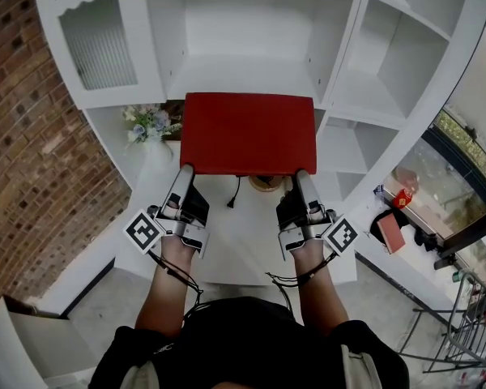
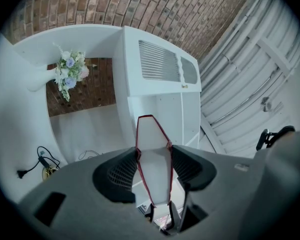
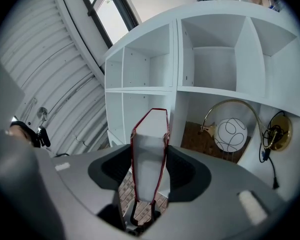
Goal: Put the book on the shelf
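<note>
Head view: left gripper (image 1: 185, 170) and right gripper (image 1: 301, 174) pinched the book (image 1: 248, 132), mid-carry. A forward push onto the twelve-o'clock shelf (image 1: 243, 75) seemed next.

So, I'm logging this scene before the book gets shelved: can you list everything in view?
red hardcover book: one, red, held flat in front of the shelves.
white wooden shelf unit: one, white, open compartments behind the book.
fluted-glass cabinet door: one, white, unit's upper left.
bunch of flowers: one, white and lilac, niche left of the book.
brass arc lamp with white globe: one, lower niche.
black power cable: one, on the white surface below the book.
brick wall: reddish brown, left of the unit.
left gripper: grey-black, shut on the book's near left edge.
right gripper: grey-black, shut on its near right edge.
person's forearms: two, behind the grippers.
</note>
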